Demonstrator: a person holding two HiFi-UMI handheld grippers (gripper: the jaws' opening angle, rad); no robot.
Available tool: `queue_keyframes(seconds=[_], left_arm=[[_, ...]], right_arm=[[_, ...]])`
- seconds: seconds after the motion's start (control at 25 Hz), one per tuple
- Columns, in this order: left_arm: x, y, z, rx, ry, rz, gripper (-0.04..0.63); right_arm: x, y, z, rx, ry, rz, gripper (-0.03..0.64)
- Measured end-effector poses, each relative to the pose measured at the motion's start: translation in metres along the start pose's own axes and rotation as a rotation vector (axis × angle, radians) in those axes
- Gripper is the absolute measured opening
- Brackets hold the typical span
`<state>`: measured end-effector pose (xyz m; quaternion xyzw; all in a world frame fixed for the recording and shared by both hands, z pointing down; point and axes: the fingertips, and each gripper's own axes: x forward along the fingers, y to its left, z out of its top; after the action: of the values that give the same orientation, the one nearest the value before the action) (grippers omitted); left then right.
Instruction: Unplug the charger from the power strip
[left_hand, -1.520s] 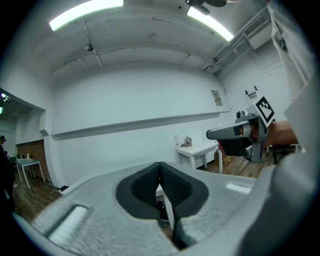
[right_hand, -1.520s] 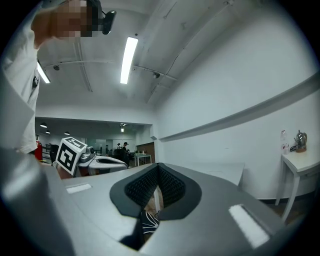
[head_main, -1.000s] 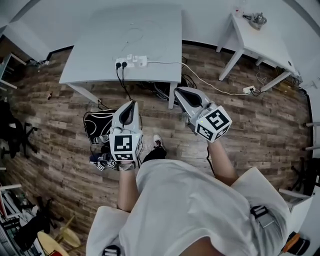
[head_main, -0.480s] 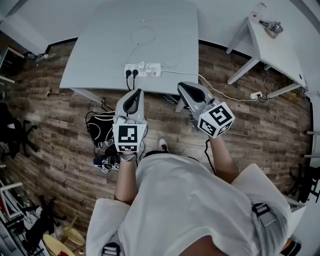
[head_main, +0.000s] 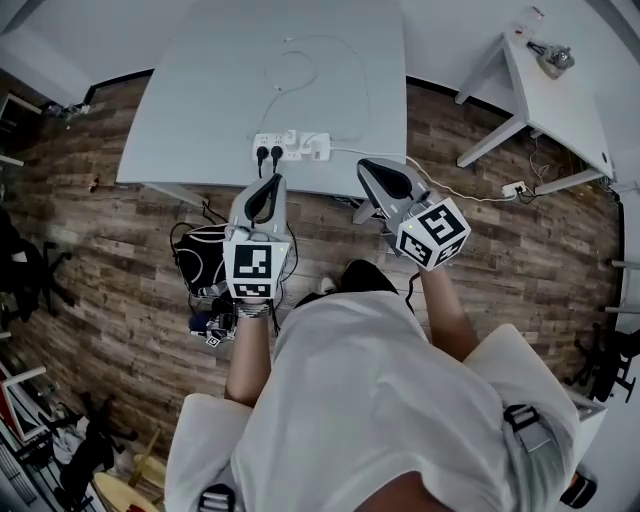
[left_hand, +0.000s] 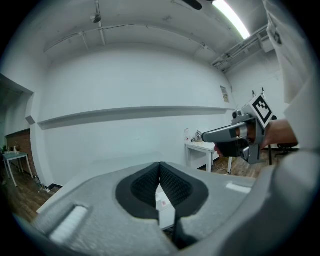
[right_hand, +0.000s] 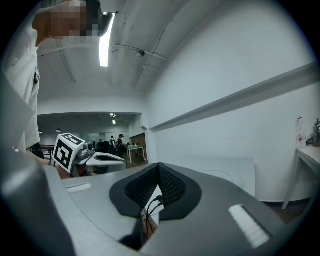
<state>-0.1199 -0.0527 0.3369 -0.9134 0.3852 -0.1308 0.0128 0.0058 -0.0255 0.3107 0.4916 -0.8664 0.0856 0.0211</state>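
The white worktop (head_main: 200, 90) fills the far side. The left hand-held gripper (head_main: 272, 182) and right hand-held gripper (head_main: 366, 166) hang at its near edge, jaws closed together and empty. Between them and slightly farther lies the power strip (head_main: 312, 150), with the white charger (head_main: 291, 137) plugged in.

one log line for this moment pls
stage: pre-grasp | left hand-held gripper: shut, empty | right hand-held gripper: shut, empty | charger: plugged into power strip on table

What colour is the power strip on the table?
White; the power strip shows best in the head view.
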Motion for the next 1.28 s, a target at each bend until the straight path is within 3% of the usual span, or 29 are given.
queue_keyframes(seconds=[0.44,0.8,1.04,1.28], left_arm=[[0.051,0.003,-0.022,-0.044,0.083,0.000,0.002],[0.102,0.003,-0.059,-0.093,0.186,-0.007,0.035],[0.132,0.006,-0.090,-0.174,0.232,0.006,0.066],[0.153,0.005,-0.129,-0.181,0.296,0.018,0.089]], right_arm=[[0.039,-0.036,-0.019,0.006,0.035,0.011,0.002],[0.079,-0.067,-0.070,0.042,0.138,0.097,0.003],[0.109,-0.082,-0.113,0.082,0.201,0.178,0.002],[0.130,-0.090,-0.168,0.045,0.296,0.220,0.002]])
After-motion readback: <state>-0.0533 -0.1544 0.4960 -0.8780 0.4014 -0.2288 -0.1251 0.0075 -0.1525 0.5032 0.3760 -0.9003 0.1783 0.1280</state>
